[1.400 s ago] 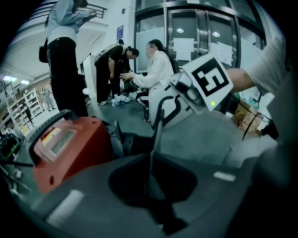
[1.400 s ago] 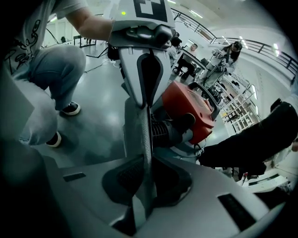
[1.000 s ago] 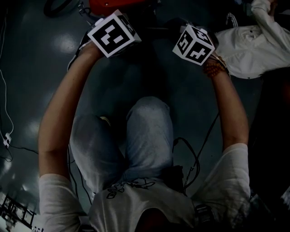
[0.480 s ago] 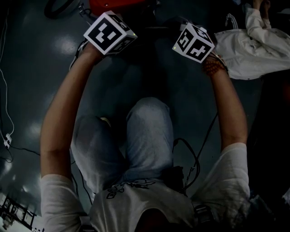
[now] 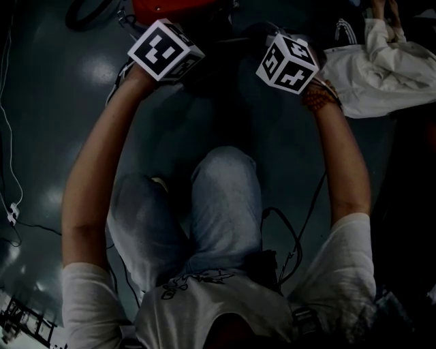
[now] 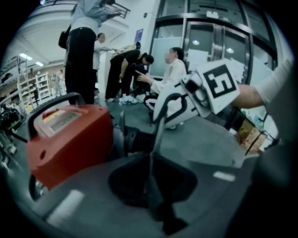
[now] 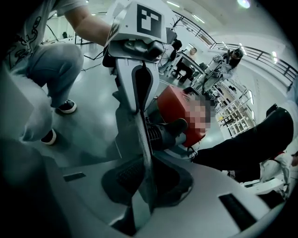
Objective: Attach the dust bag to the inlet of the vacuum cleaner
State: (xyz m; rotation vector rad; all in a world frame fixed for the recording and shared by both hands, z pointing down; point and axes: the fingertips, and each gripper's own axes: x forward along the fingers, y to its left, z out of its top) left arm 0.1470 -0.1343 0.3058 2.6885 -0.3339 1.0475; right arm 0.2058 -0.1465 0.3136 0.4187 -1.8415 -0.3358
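Observation:
A red vacuum cleaner stands on the floor, with a black ribbed inlet at its side. A thin grey flat piece, seen edge-on, stands right in front of that inlet; whether it touches it I cannot tell. My left gripper is shut on its near edge. In the right gripper view the same piece runs between the jaws of my right gripper, which is shut on it. Behind it lie the inlet and the vacuum cleaner. In the dark head view both marker cubes, left and right, hide the jaws.
White fabric lies on the floor at the right. A black hose loop lies at the top left, and a thin white cable runs along the left. My knees fill the middle. Several people stand behind the vacuum cleaner.
The left gripper has rolled a little, showing another cube face. The right cube has shifted slightly. The white fabric at the right has been pulled into a different shape.

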